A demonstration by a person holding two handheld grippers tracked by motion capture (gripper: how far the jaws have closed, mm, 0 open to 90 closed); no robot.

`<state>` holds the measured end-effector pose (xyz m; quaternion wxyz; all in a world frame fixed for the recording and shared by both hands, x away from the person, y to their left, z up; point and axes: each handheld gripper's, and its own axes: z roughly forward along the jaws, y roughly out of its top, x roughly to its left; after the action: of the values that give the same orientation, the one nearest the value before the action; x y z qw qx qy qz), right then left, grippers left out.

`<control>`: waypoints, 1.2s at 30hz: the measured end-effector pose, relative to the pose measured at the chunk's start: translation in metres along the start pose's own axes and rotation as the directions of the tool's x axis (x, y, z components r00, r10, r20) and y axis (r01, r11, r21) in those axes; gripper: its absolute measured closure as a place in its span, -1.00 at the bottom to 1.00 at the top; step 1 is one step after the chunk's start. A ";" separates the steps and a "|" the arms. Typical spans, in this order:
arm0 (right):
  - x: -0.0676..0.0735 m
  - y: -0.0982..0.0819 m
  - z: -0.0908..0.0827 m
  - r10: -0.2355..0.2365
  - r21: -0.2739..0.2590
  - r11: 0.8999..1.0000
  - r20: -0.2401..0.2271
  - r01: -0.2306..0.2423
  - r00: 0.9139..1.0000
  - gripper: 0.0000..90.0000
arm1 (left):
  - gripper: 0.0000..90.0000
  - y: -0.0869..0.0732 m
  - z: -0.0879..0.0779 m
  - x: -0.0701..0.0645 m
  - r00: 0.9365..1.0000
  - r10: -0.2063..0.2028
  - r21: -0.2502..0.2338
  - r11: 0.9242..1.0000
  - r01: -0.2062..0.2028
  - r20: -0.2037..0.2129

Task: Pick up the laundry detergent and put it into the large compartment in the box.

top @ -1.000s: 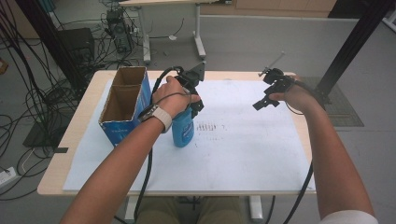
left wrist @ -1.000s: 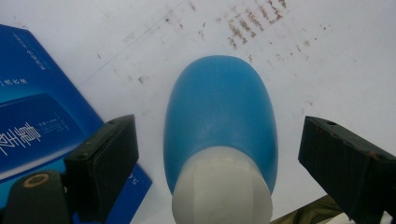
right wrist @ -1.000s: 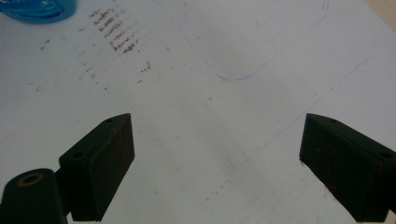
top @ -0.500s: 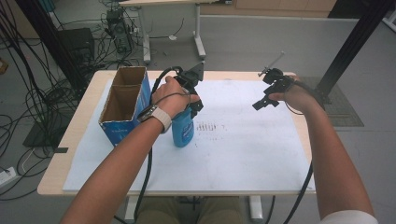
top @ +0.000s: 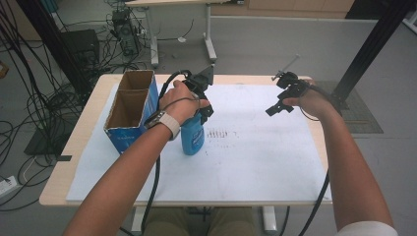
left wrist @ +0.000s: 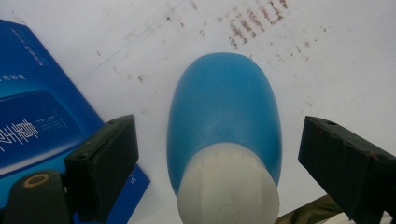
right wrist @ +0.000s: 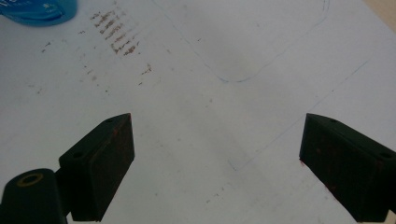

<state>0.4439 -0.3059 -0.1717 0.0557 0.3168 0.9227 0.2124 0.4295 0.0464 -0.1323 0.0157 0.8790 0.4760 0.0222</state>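
The left gripper (top: 202, 101) hangs above the blue bottle (top: 192, 137), and it points down at it. In the left gripper view its two black jaws stand wide apart, one on each side of the bottle (left wrist: 224, 116), and there is a clear gap of white surface between each pad and the bottle's blue body. So this gripper is open and it holds nothing; the bottle is between the jaws but they do not touch it. The bottle stands upright on the white sheet (top: 255, 157) that covers the table (top: 83, 128), and its white cap (left wrist: 228, 186) faces up toward the camera. Just beside the bottle, on its left in the high view, stands the blue cardboard box (top: 129, 115) with an open top; its blue printed side (left wrist: 37, 126) appears also at the left edge of the left gripper view. Whether the box and the bottle touch, I cannot tell. The right gripper (top: 280, 103) is well apart from the bottle, over the right part of the sheet. In the right gripper view its jaws are also spread wide, with only the white sheet (right wrist: 215, 140) under them, so it is open and empty. A patch of small brown marks (right wrist: 116, 32) lies on the sheet near the bottle (right wrist: 37, 10).
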 end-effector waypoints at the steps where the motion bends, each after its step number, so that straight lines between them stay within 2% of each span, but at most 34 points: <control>1: 0.000 0.000 0.000 0.001 0.000 1.000 0.001 -0.001 1.000 -0.77 | -0.72 0.000 0.000 0.000 1.000 -0.001 -0.001 1.000 0.001 0.000; 36: 0.001 -0.001 0.000 0.001 -0.004 1.000 0.000 -0.001 1.000 -0.77 | -0.72 -0.001 0.002 0.003 1.000 -0.014 -0.003 1.000 0.014 0.005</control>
<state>0.4430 -0.3060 -0.1721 0.0563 0.3173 0.9221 0.2141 0.4306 0.0490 -0.1341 0.0180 0.8757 0.4822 0.0207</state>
